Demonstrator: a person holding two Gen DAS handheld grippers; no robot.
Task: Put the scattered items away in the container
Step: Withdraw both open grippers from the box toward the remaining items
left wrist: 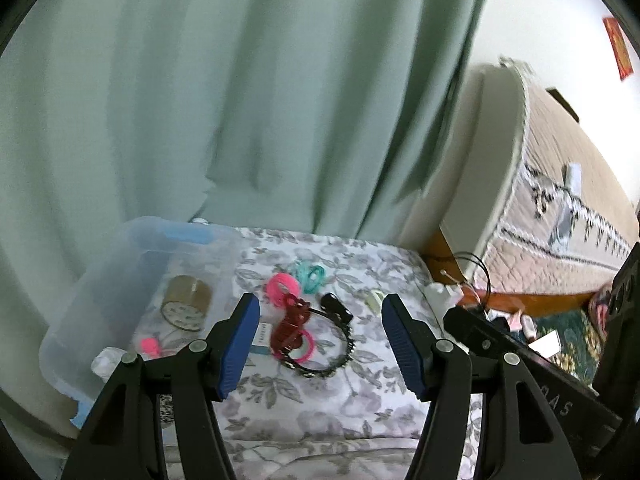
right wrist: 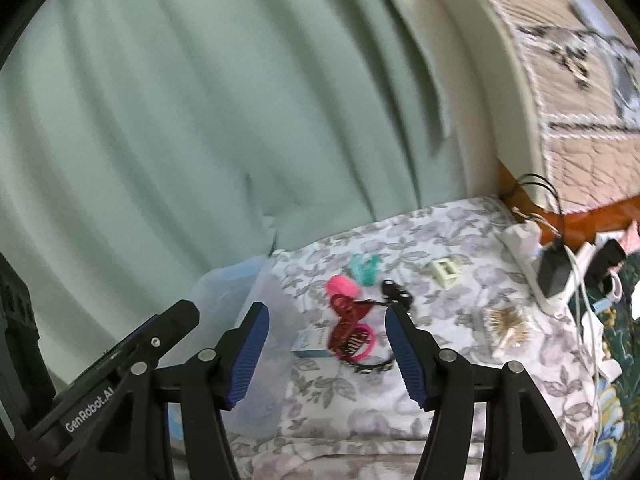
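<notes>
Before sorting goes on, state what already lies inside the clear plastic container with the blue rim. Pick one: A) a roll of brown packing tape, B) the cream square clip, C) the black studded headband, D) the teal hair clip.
A: the roll of brown packing tape lies on the floor of the clear plastic container; the other three lie out on the floral bedspread.
</notes>
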